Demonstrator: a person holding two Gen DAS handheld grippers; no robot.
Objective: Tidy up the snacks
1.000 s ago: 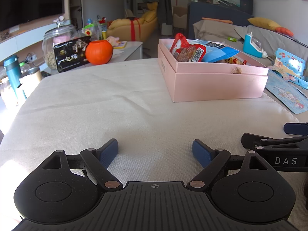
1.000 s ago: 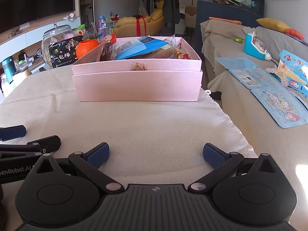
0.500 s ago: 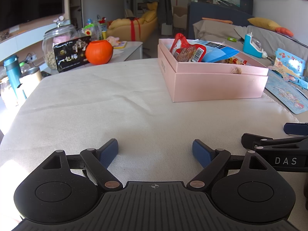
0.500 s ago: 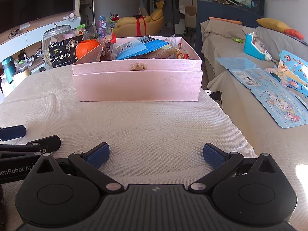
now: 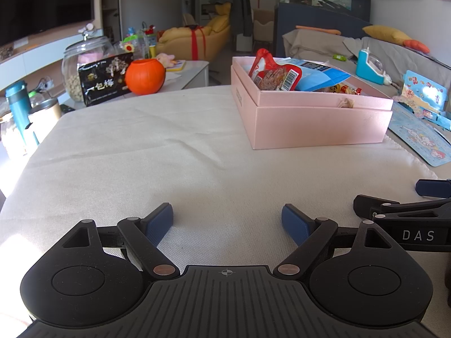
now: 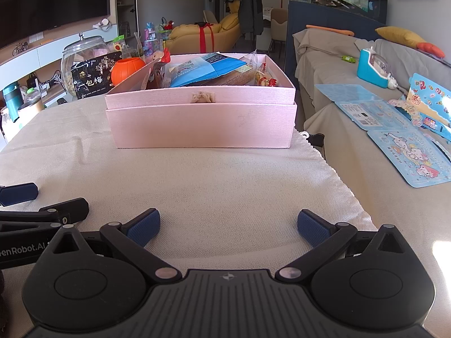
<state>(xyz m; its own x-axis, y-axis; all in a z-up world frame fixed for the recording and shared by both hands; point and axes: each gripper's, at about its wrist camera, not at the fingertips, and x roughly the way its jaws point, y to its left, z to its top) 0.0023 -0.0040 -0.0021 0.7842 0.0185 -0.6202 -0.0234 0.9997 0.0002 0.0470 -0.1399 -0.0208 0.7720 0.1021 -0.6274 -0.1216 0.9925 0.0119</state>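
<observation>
A pink box (image 5: 321, 124) (image 6: 201, 122) stands on the cream tablecloth (image 5: 174, 155), holding several snack packets: a red one (image 5: 270, 74), a blue one (image 5: 318, 74) (image 6: 208, 69) and small wrapped sweets (image 6: 263, 77). My left gripper (image 5: 227, 222) rests low over the cloth, open and empty, well short of the box, which lies ahead to the right. My right gripper (image 6: 228, 226) is open and empty too, with the box straight ahead. Each gripper shows at the edge of the other's view.
Behind the cloth stand a glass jar (image 5: 84, 64), a black snack bag (image 5: 105, 80), an orange pot (image 5: 145, 76) and a teal bottle (image 5: 19, 104). To the right, a covered sofa carries blue sticker sheets (image 6: 406, 146) and a blue toy (image 6: 372, 69). The cloth's right edge (image 6: 338, 180) drops off.
</observation>
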